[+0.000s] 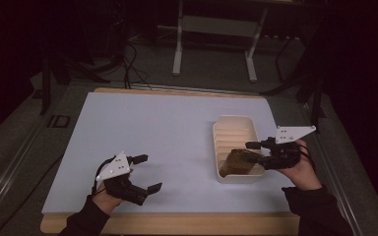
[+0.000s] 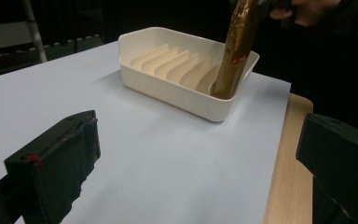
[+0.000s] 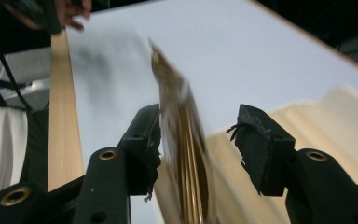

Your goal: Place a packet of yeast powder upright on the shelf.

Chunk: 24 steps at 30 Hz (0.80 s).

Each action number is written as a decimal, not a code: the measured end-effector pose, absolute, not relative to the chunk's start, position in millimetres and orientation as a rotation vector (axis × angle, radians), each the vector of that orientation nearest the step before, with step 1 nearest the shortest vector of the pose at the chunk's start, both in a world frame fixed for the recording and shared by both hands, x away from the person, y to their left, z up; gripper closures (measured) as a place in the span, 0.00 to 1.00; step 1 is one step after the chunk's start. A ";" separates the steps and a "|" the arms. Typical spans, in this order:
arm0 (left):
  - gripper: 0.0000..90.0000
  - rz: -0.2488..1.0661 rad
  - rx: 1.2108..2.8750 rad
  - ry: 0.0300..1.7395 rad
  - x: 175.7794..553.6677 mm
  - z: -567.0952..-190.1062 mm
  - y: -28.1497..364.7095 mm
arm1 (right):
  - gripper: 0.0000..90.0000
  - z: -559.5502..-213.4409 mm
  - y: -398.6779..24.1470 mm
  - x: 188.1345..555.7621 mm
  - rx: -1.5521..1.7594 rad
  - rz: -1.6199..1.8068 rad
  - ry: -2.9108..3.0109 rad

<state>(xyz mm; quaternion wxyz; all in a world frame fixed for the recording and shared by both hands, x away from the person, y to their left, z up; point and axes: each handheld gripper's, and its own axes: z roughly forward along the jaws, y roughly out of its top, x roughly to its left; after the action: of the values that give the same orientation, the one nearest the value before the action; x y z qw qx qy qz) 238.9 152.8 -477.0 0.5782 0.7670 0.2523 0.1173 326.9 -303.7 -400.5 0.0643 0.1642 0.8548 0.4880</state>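
A thin brown disc, like a plate, [image 1: 237, 162] stands on edge, leaning, in the near end of a cream slotted rack [image 1: 234, 129]. My right gripper [image 1: 252, 153] reaches in from the right, its jaws on either side of the disc's upper edge. In the right gripper view the disc [image 3: 182, 140] lies close against the left jaw, and a clear gap separates it from the right jaw, so the gripper [image 3: 198, 135] is open. My left gripper [image 1: 151, 173] rests open over the sheet at the front left, with nothing between its jaws [image 2: 196, 154]. The left gripper view shows the rack [image 2: 168, 88] and the disc [image 2: 233, 51] farther off.
A white sheet [image 1: 152, 128] covers the wooden tabletop, whose bare edge [image 1: 177, 223] runs along the front. The metal legs of another table [image 1: 179, 44] stand behind on the dark floor. The rack's far slots hold nothing.
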 end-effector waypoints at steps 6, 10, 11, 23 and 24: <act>0.00 0.277 1.794 0.593 238.9 -476.9 153.0 | 0.45 -375.8 -284.0 316.2 0.453 1.529 2.497; 0.00 0.273 1.794 0.592 238.4 -476.8 152.8 | 0.43 -368.1 -273.5 311.9 0.432 1.535 2.469; 0.00 0.274 1.793 0.591 238.3 -476.7 152.9 | 0.38 -363.8 -267.3 309.0 0.430 1.559 2.454; 0.00 0.283 1.794 0.591 233.9 -474.8 152.9 | 0.31 -358.8 -230.0 280.9 0.405 1.621 2.424; 0.00 0.286 1.793 0.590 233.6 -474.7 153.0 | 0.29 -359.8 -227.1 278.5 0.403 1.616 2.425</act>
<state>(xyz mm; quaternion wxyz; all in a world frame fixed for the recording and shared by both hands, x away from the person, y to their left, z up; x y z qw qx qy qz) 233.6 153.0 -474.7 0.5781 0.7663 0.2523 0.1222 278.5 -227.1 -359.8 0.1000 0.1362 0.8202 0.5465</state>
